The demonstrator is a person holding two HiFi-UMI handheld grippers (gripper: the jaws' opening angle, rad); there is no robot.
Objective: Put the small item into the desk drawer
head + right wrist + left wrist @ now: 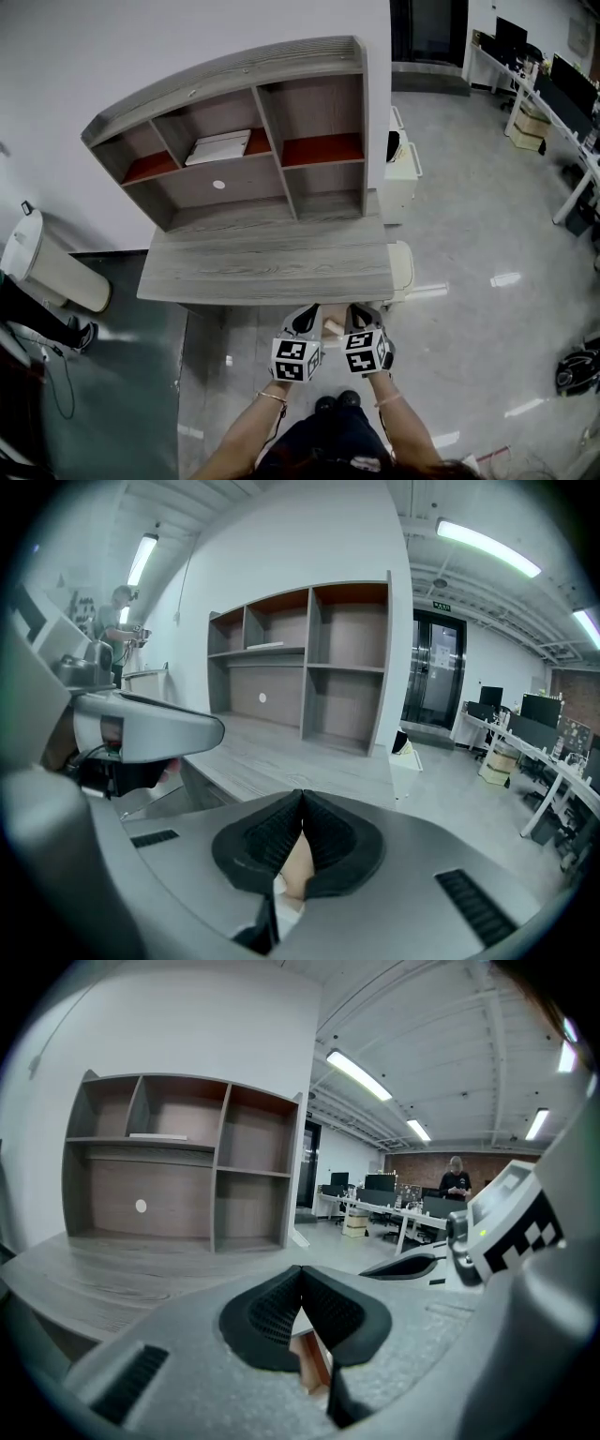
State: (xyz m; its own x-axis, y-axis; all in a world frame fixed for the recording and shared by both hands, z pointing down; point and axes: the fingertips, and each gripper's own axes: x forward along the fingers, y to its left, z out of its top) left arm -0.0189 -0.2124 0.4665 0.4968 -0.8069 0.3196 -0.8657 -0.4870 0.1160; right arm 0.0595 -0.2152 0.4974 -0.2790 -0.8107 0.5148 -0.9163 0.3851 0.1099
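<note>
- A pale rounded bin (47,267) stands at the far left against the plain white wall, on a darker, duller strip of floor.
- The desk (262,267) sits against that wall. Its broad top is matte grey wood grain with a gently curved front edge.
- A hutch (234,98) in the same grey grain stands along the back of the desk, with a curved top board and open square compartments.
  - Two of its shelf boards (322,148) are red-orange.
  - A flat white slab (217,147) lies on the upper middle shelf.
  - A small round white disc (218,185) sits on the back panel below it.
- The left gripper (301,1274) is on the near side of the desk's front edge, clear of the top. It has a smooth grey shell and black ribbed pads, and its jaws are closed tip to tip.
- The small item (333,325), a pale wood-coloured block, shows between the two grippers in the head view, off the desk.
  - In each gripper view a piece of it appears in the slit behind the closed tips.
  - I cannot tell which gripper is holding it.
- The right gripper (302,797) is just beside the left one, and its jaws are also pressed together at the tips.
- A cream cabinet (405,164) stands by the desk's right end.
- Further right, glossy grey floor (469,309) reflects the ceiling lights, and rows of white office desks (562,94) carry dark monitors.
</note>
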